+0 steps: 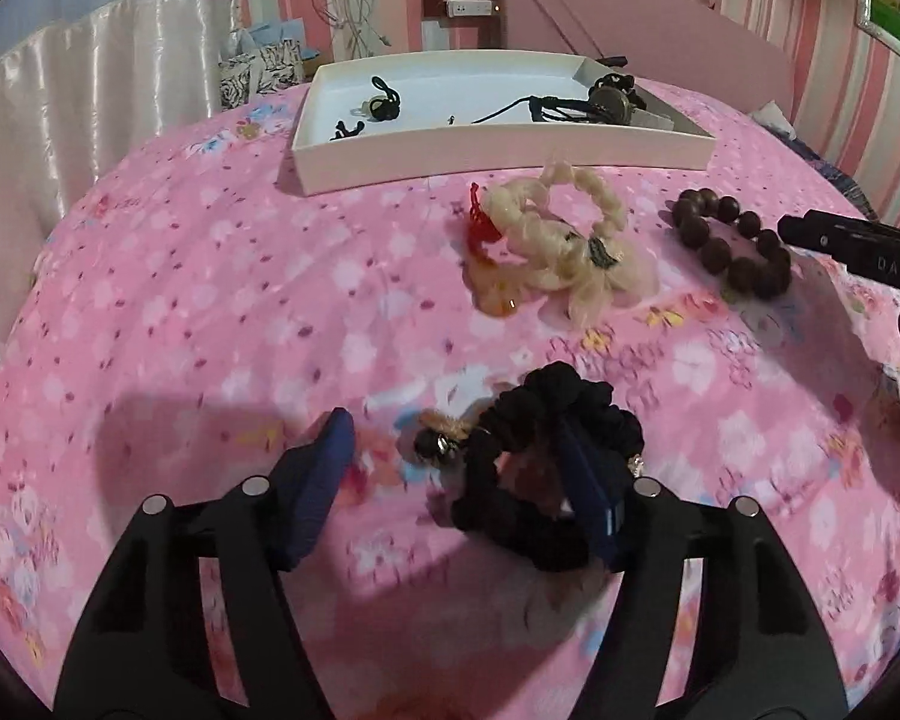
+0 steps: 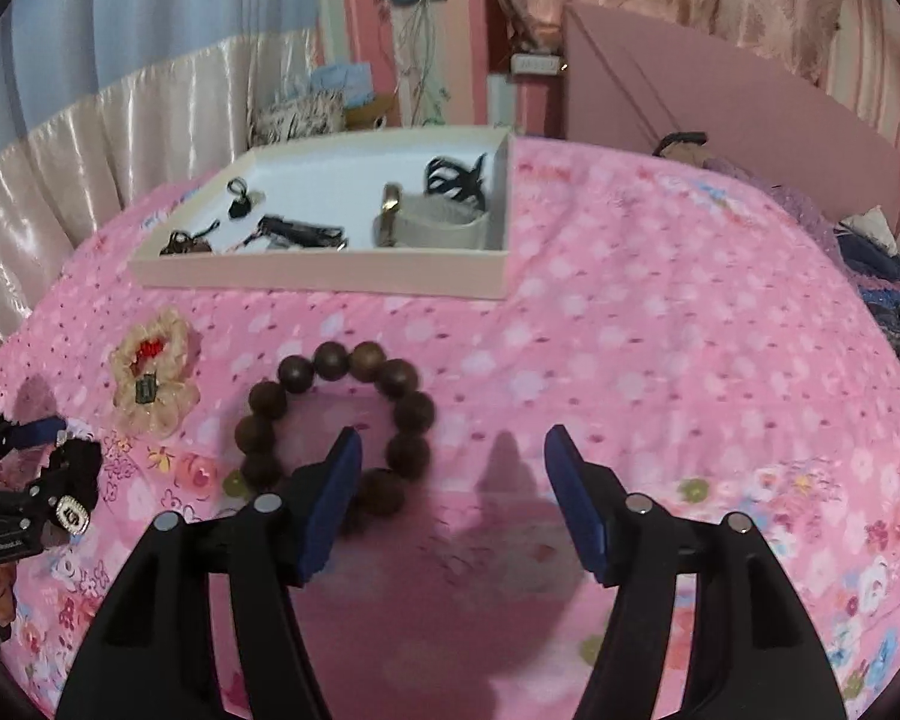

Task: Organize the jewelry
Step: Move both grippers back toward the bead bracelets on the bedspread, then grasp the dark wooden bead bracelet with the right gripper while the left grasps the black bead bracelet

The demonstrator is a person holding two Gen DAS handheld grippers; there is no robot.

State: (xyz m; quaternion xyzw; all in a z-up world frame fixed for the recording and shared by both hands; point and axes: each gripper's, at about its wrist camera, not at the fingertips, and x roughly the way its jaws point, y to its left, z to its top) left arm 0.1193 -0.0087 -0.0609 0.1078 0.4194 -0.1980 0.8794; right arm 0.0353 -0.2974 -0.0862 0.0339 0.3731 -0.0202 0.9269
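My left gripper [image 1: 450, 438] is open over a black scrunchie [image 1: 546, 468] on the pink floral bedspread; its right finger pokes through the scrunchie's loop. A cream scrunchie [image 1: 558, 240] with a red piece lies further back. A brown bead bracelet [image 1: 732, 246] lies to the right; in the right wrist view the bead bracelet [image 2: 336, 414] sits just ahead of my open right gripper [image 2: 450, 444], whose left finger is inside the ring. A white tray [image 2: 330, 276] holding several dark jewelry pieces stands behind; it also shows in the left wrist view [image 1: 498, 150].
A pink box lid [image 2: 720, 102] leans behind the tray at the right. Satin curtains [image 1: 90, 90] hang at the left edge of the bed. Dark folded cloth [image 2: 888, 300] lies at the far right.
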